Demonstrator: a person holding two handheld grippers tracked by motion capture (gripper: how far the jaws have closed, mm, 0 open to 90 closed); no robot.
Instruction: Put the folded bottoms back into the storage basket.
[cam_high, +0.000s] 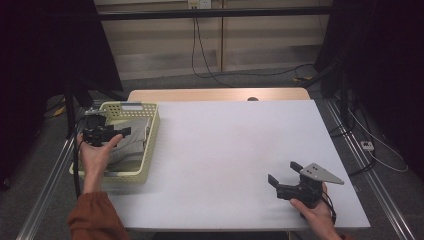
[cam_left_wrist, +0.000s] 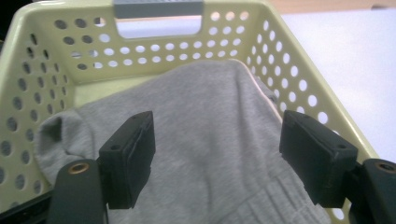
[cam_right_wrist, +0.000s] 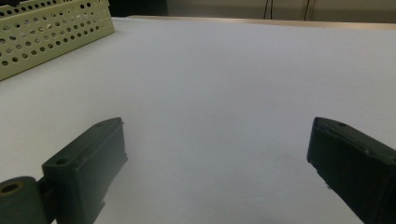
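A pale yellow perforated basket (cam_high: 153, 134) stands at the table's left edge, with a folded grey garment (cam_high: 131, 144) lying inside it. My left gripper (cam_high: 119, 132) hovers over the basket's left side, held by a hand in a rust-coloured sleeve. In the left gripper view the jaws stand wide apart above the grey garment (cam_left_wrist: 201, 107), clear of the cloth, and the basket (cam_left_wrist: 46, 70) walls rise around it. My right gripper (cam_high: 283, 171) rests low over the table's near right part, open with nothing between its jaws (cam_right_wrist: 217, 126).
The white table top (cam_high: 240, 135) stretches between the two grippers. The basket's (cam_right_wrist: 51, 28) side wall stands at the far left in the right gripper view. Cables and dark stands lie on the floor beyond and beside the table.
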